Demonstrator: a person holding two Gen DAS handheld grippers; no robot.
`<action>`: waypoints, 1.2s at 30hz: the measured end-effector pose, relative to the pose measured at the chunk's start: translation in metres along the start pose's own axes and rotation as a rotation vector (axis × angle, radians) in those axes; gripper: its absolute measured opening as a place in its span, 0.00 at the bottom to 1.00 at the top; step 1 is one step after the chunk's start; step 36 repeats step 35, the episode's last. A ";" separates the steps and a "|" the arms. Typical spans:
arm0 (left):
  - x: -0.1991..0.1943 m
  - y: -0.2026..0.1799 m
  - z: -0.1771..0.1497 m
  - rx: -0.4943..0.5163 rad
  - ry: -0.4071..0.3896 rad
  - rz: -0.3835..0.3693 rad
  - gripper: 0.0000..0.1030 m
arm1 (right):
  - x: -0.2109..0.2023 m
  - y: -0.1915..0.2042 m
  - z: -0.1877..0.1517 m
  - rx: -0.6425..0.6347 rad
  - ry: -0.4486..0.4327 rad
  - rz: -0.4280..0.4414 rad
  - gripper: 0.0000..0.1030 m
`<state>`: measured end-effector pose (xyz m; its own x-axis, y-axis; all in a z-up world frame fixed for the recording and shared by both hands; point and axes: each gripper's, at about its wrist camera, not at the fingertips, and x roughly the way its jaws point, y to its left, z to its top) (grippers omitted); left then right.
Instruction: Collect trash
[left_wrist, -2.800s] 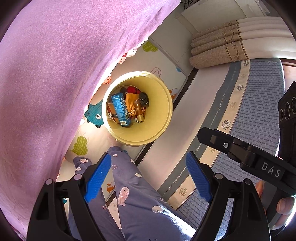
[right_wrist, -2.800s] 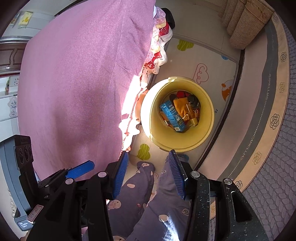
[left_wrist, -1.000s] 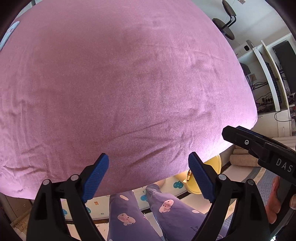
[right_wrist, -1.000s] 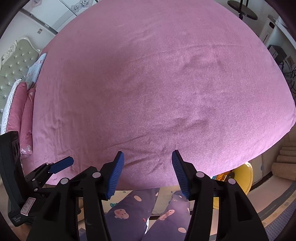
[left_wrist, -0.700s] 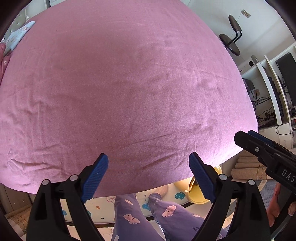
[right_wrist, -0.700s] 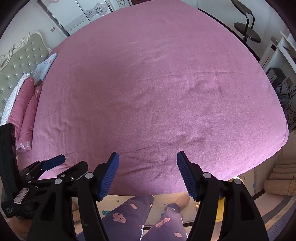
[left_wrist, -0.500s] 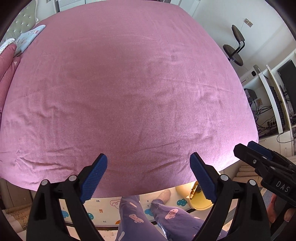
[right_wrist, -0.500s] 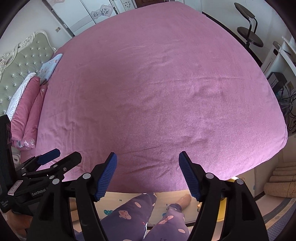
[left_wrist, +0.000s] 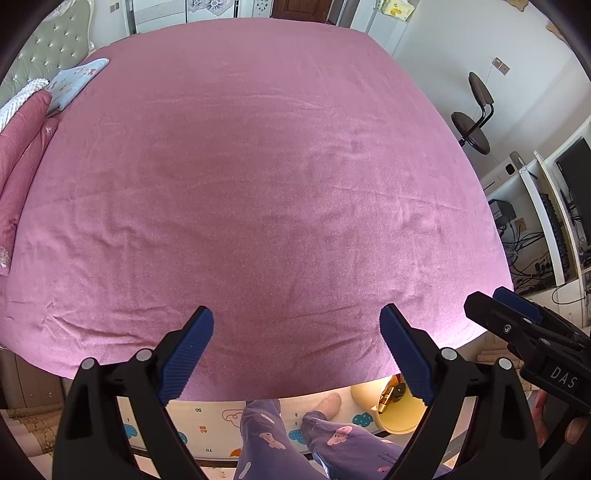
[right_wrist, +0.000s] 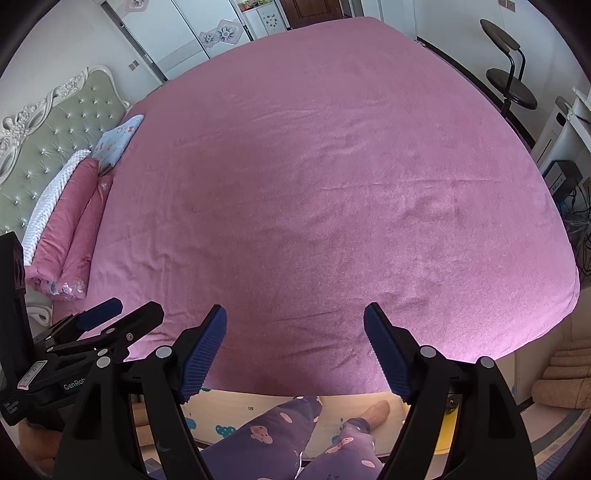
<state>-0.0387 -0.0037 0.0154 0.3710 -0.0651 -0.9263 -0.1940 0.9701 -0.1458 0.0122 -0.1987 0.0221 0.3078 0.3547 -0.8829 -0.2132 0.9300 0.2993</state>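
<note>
My left gripper (left_wrist: 295, 325) hangs open over the near edge of a bed in a pink sheet (left_wrist: 258, 184), with nothing between its blue pads. Beside it my right gripper (right_wrist: 295, 314) points down at the same edge; its jaws are opening and hold nothing. Each gripper shows in the other's view: the right gripper (left_wrist: 496, 302) at the right, the left gripper (right_wrist: 125, 314) at the left. The yellow trash bin (left_wrist: 399, 417) stands on the floor below the bed's right corner, half hidden by my left finger. A gold-coloured item shows inside it.
The person's legs in purple patterned trousers (right_wrist: 280, 428) and a foot (right_wrist: 376, 410) are on a play mat (left_wrist: 207, 417) below the grippers. Pillows (right_wrist: 70, 225) and a padded headboard (right_wrist: 48, 140) lie far left. A stool (right_wrist: 511, 85) and shelves with cables (left_wrist: 546, 229) stand at the right.
Both views have swung from the bin on the floor up to the bed and risen, so the headboard and far wall now show. The right jaws have widened.
</note>
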 end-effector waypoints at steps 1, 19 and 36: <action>-0.001 0.000 0.001 0.003 -0.003 0.013 0.89 | 0.000 0.000 0.000 -0.002 -0.002 -0.003 0.72; -0.027 0.013 0.018 -0.052 -0.090 0.055 0.96 | 0.000 0.007 0.001 0.004 0.002 -0.009 0.73; -0.031 0.020 0.025 -0.070 -0.094 0.073 0.96 | 0.003 0.008 0.006 0.023 0.013 0.004 0.73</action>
